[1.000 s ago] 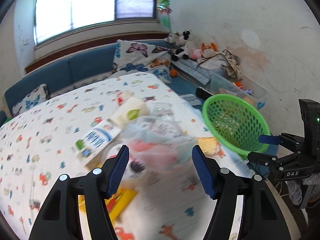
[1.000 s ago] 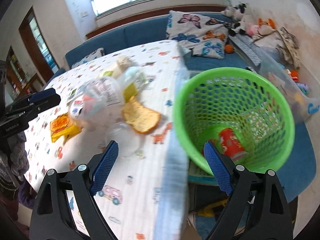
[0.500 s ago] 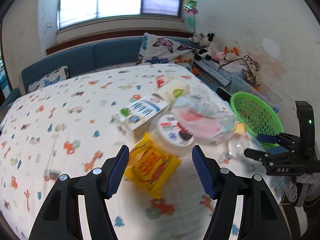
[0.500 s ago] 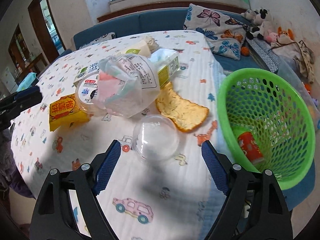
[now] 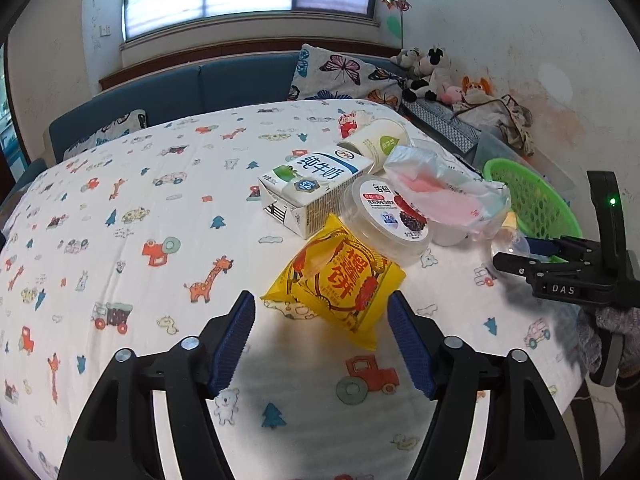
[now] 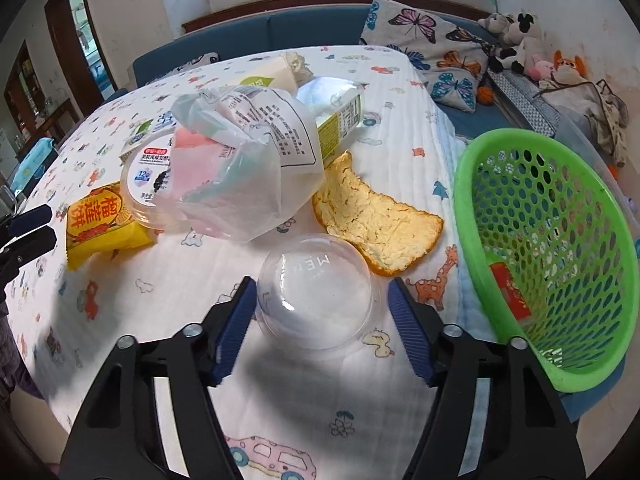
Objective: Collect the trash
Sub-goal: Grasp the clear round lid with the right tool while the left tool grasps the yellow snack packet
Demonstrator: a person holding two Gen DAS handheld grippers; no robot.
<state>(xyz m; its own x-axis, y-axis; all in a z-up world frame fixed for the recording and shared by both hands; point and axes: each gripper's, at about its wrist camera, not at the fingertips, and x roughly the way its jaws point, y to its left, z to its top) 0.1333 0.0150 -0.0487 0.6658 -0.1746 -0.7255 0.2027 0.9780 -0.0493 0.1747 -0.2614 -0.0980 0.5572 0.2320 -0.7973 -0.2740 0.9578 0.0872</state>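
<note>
Trash lies on a printed tablecloth. My left gripper (image 5: 320, 340) is open, its fingers either side of the near end of a yellow snack packet (image 5: 340, 284). Behind the packet lie a milk carton (image 5: 312, 188), a round yogurt tub (image 5: 390, 220), a clear plastic bag (image 5: 444, 196) and a white cup (image 5: 376, 140). My right gripper (image 6: 322, 328) is open around a clear dome lid (image 6: 316, 292), which lies between its fingers. An orange peel (image 6: 372, 220) lies beyond the lid. A green mesh basket (image 6: 520, 152) at the table's right edge holds a red wrapper (image 6: 510, 290).
A blue sofa (image 5: 224, 84) with a butterfly cushion (image 5: 344, 76) runs behind the table. Soft toys (image 5: 432, 68) and a clear storage box (image 6: 584, 136) sit at the right wall. The table edge (image 6: 452, 184) drops off beside the basket.
Both grippers swung left from the basket side toward the trash pile. The left one now frames the yellow packet; the right one has closed in on the dome lid.
</note>
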